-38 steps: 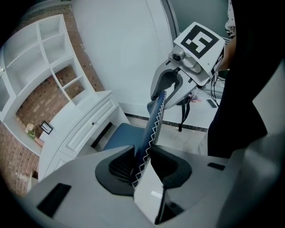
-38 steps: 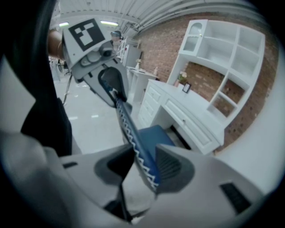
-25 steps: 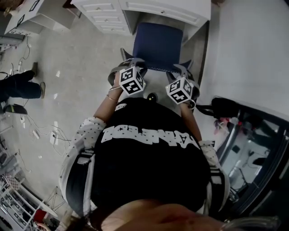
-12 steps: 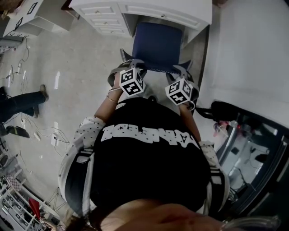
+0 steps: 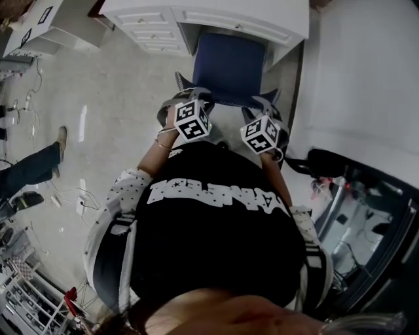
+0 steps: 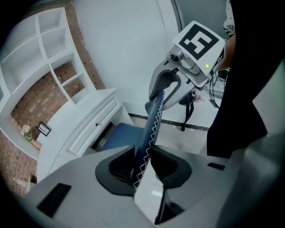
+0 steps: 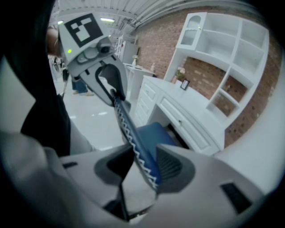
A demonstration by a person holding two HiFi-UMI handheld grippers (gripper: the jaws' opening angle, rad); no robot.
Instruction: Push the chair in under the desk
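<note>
The chair has a blue seat (image 5: pixel 229 62) whose front end reaches into the knee gap of the white desk (image 5: pixel 216 16). Its blue backrest (image 6: pixel 151 124), stitched with white zigzags, runs edge-on between both grippers. My left gripper (image 5: pixel 186 97) is shut on the backrest's left end, seen close at the left gripper (image 6: pixel 142 162). My right gripper (image 5: pixel 265 105) is shut on the other end, the backrest (image 7: pixel 133 138) lying against the pads of the right gripper (image 7: pixel 144 167). Each gripper view shows the opposite one: the right gripper (image 6: pixel 164 87) and the left gripper (image 7: pixel 109 84).
Desk drawers (image 5: pixel 147 26) flank the gap on the left and a white wall (image 5: pixel 366 72) stands close on the right. A black bag (image 5: pixel 324 160) lies by the right arm. Cables (image 5: pixel 65 196) and a bystander's leg (image 5: pixel 29 167) are on the floor at left.
Both grippers and the chair have edged a little toward the desk. The bystander's legs at the left have moved down the picture.
</note>
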